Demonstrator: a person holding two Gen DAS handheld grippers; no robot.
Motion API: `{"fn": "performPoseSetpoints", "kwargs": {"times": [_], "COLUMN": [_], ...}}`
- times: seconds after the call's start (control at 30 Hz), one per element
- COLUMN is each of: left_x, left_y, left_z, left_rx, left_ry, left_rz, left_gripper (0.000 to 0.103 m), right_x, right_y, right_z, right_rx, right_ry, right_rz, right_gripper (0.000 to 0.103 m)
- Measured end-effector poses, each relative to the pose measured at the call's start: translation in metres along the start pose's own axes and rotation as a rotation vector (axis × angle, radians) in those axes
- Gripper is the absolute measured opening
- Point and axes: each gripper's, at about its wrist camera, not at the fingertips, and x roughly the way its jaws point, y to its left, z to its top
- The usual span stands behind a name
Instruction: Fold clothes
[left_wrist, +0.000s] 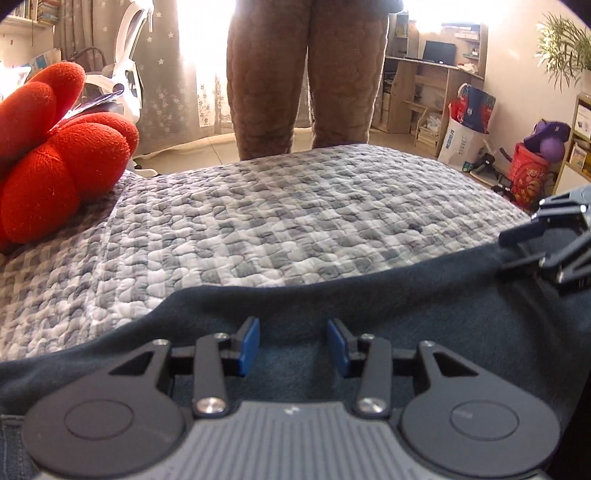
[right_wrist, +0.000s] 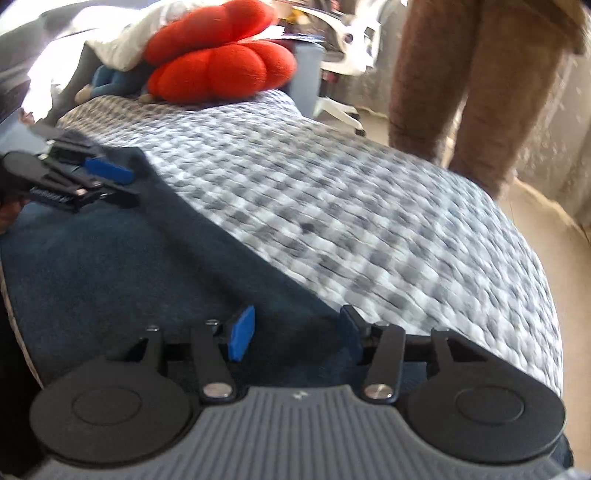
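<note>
Garment: a dark blue garment (left_wrist: 369, 295) lies spread on the bed's checked quilt (left_wrist: 280, 214), on the side of the quilt away from the red cushion (left_wrist: 55, 147). Its far edge runs across the quilt as a long, gently curved line.
Fold state: I cannot tell what kind of garment it is, nor how many layers lie there. The flat blue cloth would fit a piece laid out for folding as well as one already doubled over and being set down.
Left claw: the left claw (left_wrist: 293, 345) sits low over the blue cloth, close behind the garment's far edge. Its blue pads stand apart with only cloth surface showing between them, so it is released and grips nothing.
Right claw: the right claw (right_wrist: 295, 339) is at the garment's edge, further from the red cushion than the left one. Its fingers are spread too, with one pad right where blue cloth meets quilt. Nothing is pinched.
Step in hand: my judgement is that both claws are working the same long edge, either about to pinch it or just letting it go.
Next move: it calls for both claws acting level on that edge, so the cloth stays smooth.
Bystander: a person's legs (left_wrist: 303, 74) in brown fleece stand beyond the bed.
</note>
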Motion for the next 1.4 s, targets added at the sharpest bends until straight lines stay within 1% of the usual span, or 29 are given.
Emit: {"fn": "performPoseSetpoints", "kwargs": {"times": [0.07, 0.13, 0.17, 0.23, 0.33, 0.47, 0.53, 0.6, 0.63, 0.73, 0.83, 0.93, 1.0, 1.03, 1.07, 1.1, 1.13, 1.17, 1.2, 1.23, 1.3, 1.4], "left_x": [-0.007, -0.016, -0.02, -0.026, -0.03, -0.023, -0.014, -0.005, 0.0, 0.016, 0.034, 0.05, 0.057, 0.058, 0.059, 0.06, 0.06, 0.057, 0.055, 0.051, 0.04, 0.023], "left_y": [0.007, 0.012, 0.013, 0.013, -0.001, -0.031, -0.047, -0.059, -0.064, -0.081, -0.092, -0.092, -0.089, -0.087, -0.084, -0.082, -0.082, -0.084, -0.086, -0.089, -0.094, -0.103], "left_z": [-0.004, -0.005, -0.004, -0.001, 0.01, 0.026, 0.033, 0.039, 0.043, 0.054, 0.062, 0.064, 0.065, 0.065, 0.065, 0.065, 0.064, 0.063, 0.061, 0.059, 0.056, 0.05], "left_rx": [-0.02, -0.06, -0.079, -0.104, -0.108, -0.024, 0.032, 0.081, 0.104, 0.164, 0.213, 0.225, 0.211, 0.194, 0.177, 0.159, 0.15, 0.159, 0.172, 0.186, 0.233, 0.315], "left_ry": [0.01, 0.03, 0.039, 0.043, 0.01, -0.011, -0.007, -0.003, -0.001, 0.015, 0.047, 0.088, 0.104, 0.11, 0.115, 0.121, 0.117, 0.104, 0.09, 0.074, 0.034, 0.004], "left_rz": [0.011, 0.04, 0.046, 0.027, -0.034, -0.094, -0.116, -0.14, -0.156, -0.203, -0.23, -0.27, -0.308, -0.335, -0.363, -0.391, -0.402, -0.396, -0.386, -0.378, -0.364, -0.366], "left_gripper": [0.043, 0.043, 0.043, 0.043, 0.043, 0.045, 0.054, 0.06, 0.062, 0.064, 0.064, 0.064, 0.063, 0.059, 0.053, 0.04, 0.034, 0.031, 0.024, 0.017, 0.012, 0.01], "right_x": [-0.004, -0.012, -0.018, -0.026, -0.028, -0.022, -0.017, -0.013, -0.011, -0.005, 0.002, 0.009, 0.009, 0.01, 0.01, 0.01, 0.01, 0.011, 0.011, 0.009, 0.0, -0.015], "right_y": [-0.026, -0.041, -0.044, -0.045, -0.044, -0.035, -0.03, -0.027, -0.026, -0.026, -0.029, -0.036, -0.041, -0.043, -0.045, -0.048, -0.05, -0.052, -0.055, -0.055, -0.052, -0.044], "right_z": [-0.004, -0.009, -0.011, -0.016, -0.015, -0.006, 0.0, 0.004, 0.006, 0.011, 0.013, 0.015, 0.015, 0.015, 0.015, 0.015, 0.016, 0.016, 0.016, 0.015, 0.012, 0.006], "right_rx": [0.104, 0.148, 0.151, 0.129, 0.099, 0.06, 0.03, 0.005, -0.003, -0.027, -0.043, -0.044, -0.027, -0.018, -0.01, -0.001, 0.008, 0.017, 0.026, 0.026, 0.018, -0.01], "right_ry": [0.02, 0.024, 0.022, 0.006, -0.009, -0.02, -0.022, -0.023, -0.022, -0.019, -0.008, 0.01, 0.008, 0.007, 0.006, 0.005, 0.004, 0.003, 0.002, -0.01, -0.037, -0.058], "right_rz": [0.036, 0.031, 0.022, 0.031, 0.062, 0.117, 0.142, 0.16, 0.167, 0.196, 0.225, 0.268, 0.301, 0.317, 0.333, 0.35, 0.366, 0.383, 0.399, 0.396, 0.393, 0.405], "right_gripper": [0.056, 0.056, 0.056, 0.056, 0.056, 0.056, 0.056, 0.056, 0.056, 0.056, 0.056, 0.056, 0.056, 0.056, 0.051, 0.039, 0.033, 0.024, 0.018, 0.016, 0.014, 0.014]}}
